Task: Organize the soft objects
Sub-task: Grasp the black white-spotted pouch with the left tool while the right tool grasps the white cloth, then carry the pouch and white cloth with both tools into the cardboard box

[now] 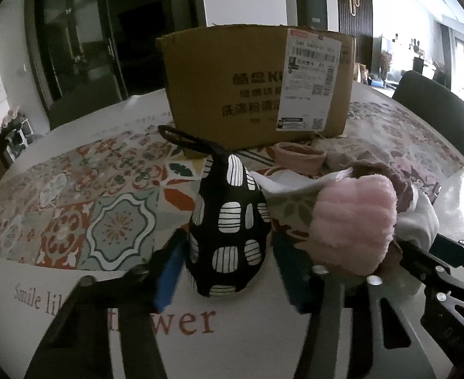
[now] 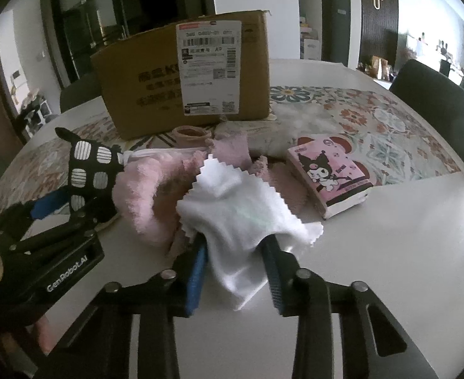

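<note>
1. Left wrist view: left gripper point(image 1: 229, 271) down on the table point(image 1: 247, 347), fingers point(image 1: 169, 271) either side of the mitt point(image 1: 229, 233), a black padded piece with white patches. Blue pads look pressed against its flanks, though the right pad is dark and hard to read; probably a grip, jaws about half closed.
2. Mitt stands bulged near the table's front edge, its loop point(image 1: 181, 139) trailing toward the box point(image 1: 257, 88). Likely light, thick and springy; best pinched across the wide body, not by the thin loop.
3. Just right of it, touching, a pink fleece point(image 1: 355, 221) with brown cloth beneath. Fluffy, no weight to speak of, likely to sag and drag its neighbours along.
4. Right wrist view: right gripper point(image 2: 235, 271) closed on the cloth point(image 2: 241, 218), a white piece with pinked edges, bunched between narrow jaws, a tail hanging below.
5. Cloth thin and limp, likely slippery when folded double; a hold on the bunched middle seems safer than on a zigzag edge.
6. Cloth lies over the fleece pile mid-table, in front of the box. Tissue pack point(image 2: 330, 177) sits apart to the right, near the patterned mat point(image 2: 389, 126). Box's open side not in view.
</note>
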Tool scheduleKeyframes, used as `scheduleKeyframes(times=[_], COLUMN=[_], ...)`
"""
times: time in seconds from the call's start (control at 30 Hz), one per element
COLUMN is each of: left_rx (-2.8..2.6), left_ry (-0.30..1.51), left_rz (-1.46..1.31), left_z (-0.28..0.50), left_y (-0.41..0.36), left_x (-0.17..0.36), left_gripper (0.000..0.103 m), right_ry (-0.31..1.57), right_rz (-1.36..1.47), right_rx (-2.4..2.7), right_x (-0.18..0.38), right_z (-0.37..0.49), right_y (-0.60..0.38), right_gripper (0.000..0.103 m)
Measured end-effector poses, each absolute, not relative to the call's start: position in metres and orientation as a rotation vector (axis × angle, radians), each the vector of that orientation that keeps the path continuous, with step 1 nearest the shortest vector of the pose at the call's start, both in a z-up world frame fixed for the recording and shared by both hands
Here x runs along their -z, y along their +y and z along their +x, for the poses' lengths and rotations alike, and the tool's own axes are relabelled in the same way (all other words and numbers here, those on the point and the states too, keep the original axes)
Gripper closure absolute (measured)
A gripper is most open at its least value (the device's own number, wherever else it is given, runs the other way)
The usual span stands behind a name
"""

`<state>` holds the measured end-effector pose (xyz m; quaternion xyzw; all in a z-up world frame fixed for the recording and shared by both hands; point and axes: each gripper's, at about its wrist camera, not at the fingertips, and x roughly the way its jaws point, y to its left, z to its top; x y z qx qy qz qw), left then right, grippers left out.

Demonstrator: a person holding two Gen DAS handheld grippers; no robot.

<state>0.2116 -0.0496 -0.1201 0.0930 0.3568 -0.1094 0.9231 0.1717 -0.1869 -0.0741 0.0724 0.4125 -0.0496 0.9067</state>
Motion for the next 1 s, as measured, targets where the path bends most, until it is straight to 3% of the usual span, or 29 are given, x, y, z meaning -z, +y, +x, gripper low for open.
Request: scheduleKeyframes(times=[0.07, 0.27, 0.6, 1.0], left_rx=[0.223, 0.223, 0.203, 0.170], left_ry=[0.729, 0.714, 0.682, 0.612], left_rz=[0.201, 0.204, 0.180, 0.151], left_z=[0.211, 0.202, 0.169, 0.125], left_y=[-0.051, -0.053, -0.048, -0.035], left_x=[0.120, 0.118, 0.098, 0.054], left_gripper=[0.068, 0.081, 0.084, 0.084], right_ry=[0.851, 0.859, 0.843, 0.743], right_rz=[0.156, 0.181, 0.209, 0.205], right_rx=[0.104, 0.113, 0.109, 0.065], right_x=[0.074, 0.072, 0.059, 0.023], right_z=[0.172, 0.166, 0.145, 0.117], right_y=[-0.189, -0.194, -0.200, -0.198], right_gripper=[0.073, 0.075, 0.075, 0.087])
